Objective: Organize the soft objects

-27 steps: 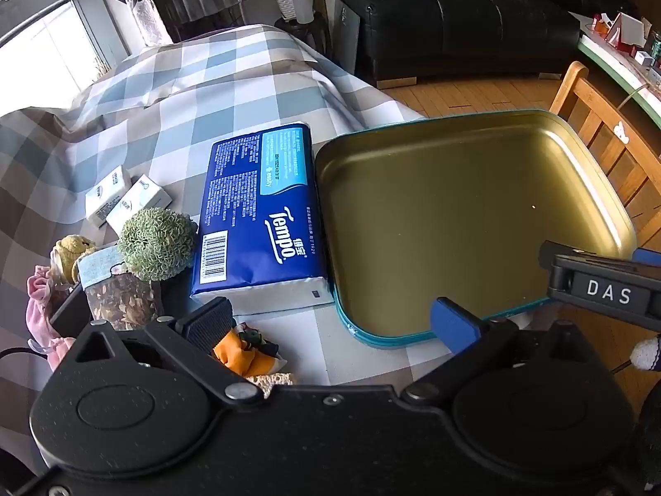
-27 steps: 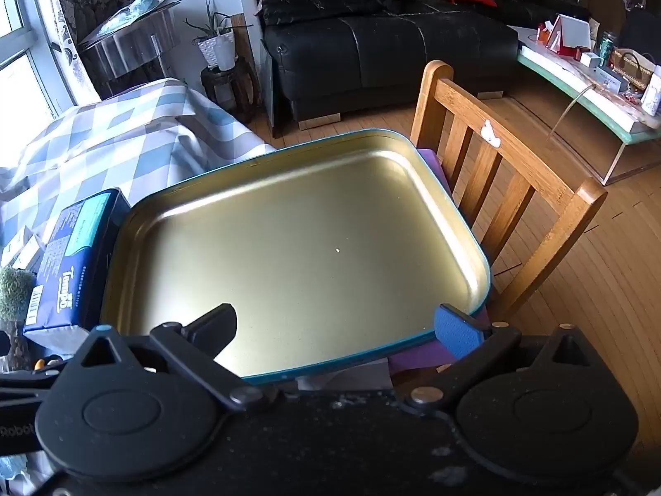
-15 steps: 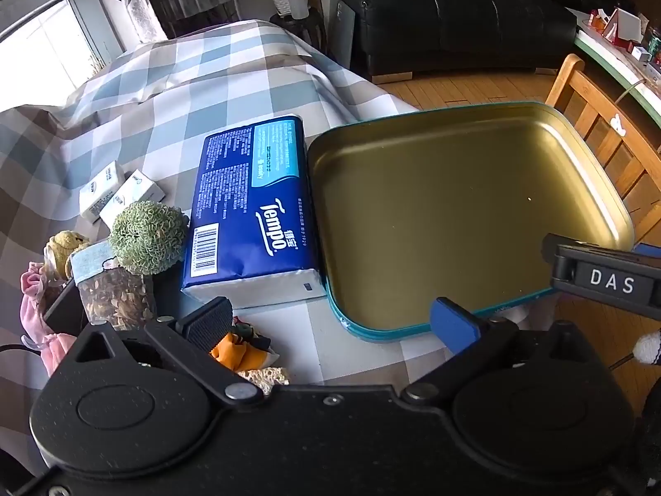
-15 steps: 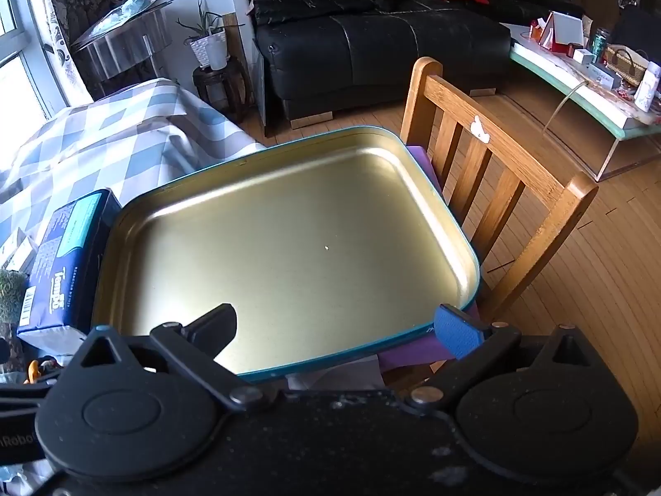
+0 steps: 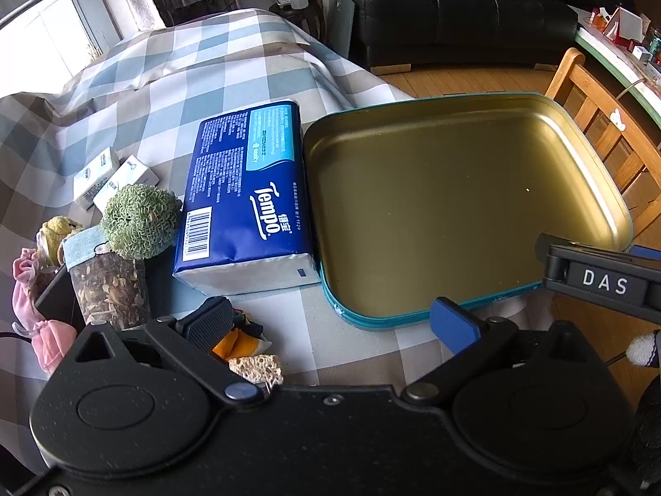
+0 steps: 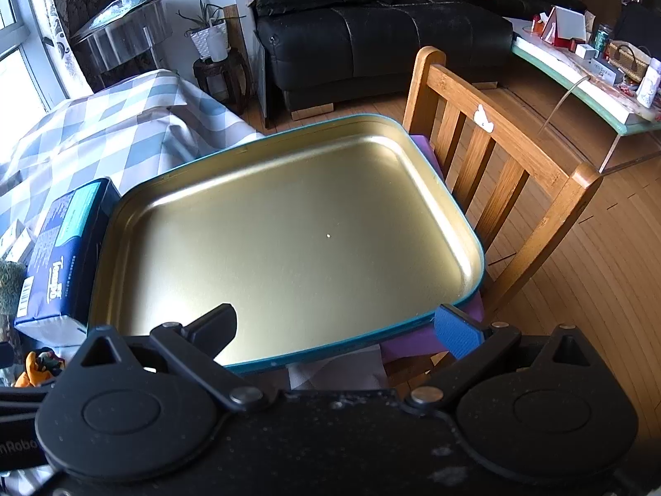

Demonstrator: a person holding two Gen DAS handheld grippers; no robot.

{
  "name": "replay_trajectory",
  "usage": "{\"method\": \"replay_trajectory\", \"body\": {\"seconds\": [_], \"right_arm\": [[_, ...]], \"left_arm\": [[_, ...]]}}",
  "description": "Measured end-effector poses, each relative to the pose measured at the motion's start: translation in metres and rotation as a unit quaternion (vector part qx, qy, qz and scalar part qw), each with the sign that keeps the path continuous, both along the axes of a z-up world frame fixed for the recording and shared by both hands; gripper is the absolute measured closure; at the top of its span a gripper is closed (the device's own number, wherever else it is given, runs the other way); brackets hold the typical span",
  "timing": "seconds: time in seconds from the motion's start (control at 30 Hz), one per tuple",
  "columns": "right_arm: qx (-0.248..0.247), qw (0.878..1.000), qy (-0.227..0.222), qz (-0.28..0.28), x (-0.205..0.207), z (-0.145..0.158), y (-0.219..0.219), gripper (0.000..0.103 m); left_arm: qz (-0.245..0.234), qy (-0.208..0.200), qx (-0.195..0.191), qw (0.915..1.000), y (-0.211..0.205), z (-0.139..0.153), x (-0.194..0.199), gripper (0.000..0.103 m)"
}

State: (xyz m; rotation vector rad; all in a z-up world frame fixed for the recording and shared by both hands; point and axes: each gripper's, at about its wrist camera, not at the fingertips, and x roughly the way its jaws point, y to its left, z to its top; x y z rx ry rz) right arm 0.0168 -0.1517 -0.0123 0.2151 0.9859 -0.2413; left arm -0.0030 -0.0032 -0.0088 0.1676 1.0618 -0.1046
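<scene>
Your left gripper (image 5: pixel 330 322) and right gripper (image 6: pixel 334 326) both gape wide, holding nothing. The Tempo tissue pack (image 5: pixel 248 202) lies against the tray (image 5: pixel 330 289); a wooden chair (image 6: pixel 495 173) crowds its far side.

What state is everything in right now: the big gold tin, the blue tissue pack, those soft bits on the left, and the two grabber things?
Gold tray: empty, flat on the tablecloth.
Tempo tissue pack: sealed, lying flat against the tray's left edge.
Green scrubber ball: resting on a patterned pouch.
Small tissue packets: two, lying side by side.
Sponge piece: lying loose.
Left hand-held gripper: open, holding nothing.
Right hand-held gripper: open, holding nothing.
</scene>
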Motion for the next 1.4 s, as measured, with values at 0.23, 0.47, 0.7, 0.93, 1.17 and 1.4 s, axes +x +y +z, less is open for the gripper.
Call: {"method": "replay_trajectory", "body": {"seconds": [0.23,0.47,0.7,0.93,1.17,1.4], "right_arm": [[-0.002,1.0,0.008,0.004,-0.0011,-0.0021,0.0013,0.001],[-0.002,1.0,0.01,0.003,-0.0008,-0.0035,0.0009,0.001],[-0.001,1.0,0.012,0.007,-0.0001,-0.0049,0.0024,0.001],[-0.004,1.0,0.018,0.008,0.0004,-0.0068,0.0032,0.001],[-0.004,1.0,0.019,0.009,0.0005,-0.0069,0.0042,0.001],[-0.005,1.0,0.019,0.011,0.0005,-0.0065,0.0055,0.001]], "left_arm": [[0.002,0.004,0.0,1.0,0.0002,-0.0022,0.0005,0.004],[0.004,0.006,0.001,1.0,0.0008,-0.0051,-0.0001,0.004],[0.005,0.007,0.001,1.0,0.0011,-0.0063,-0.0004,0.004],[0.006,0.01,0.0,0.9999,0.0022,-0.0084,-0.0013,0.004],[0.006,0.01,0.0,0.9999,0.0022,-0.0083,-0.0012,0.004],[0.007,0.011,0.0,0.9999,0.0033,-0.009,-0.0014,0.004]]}}
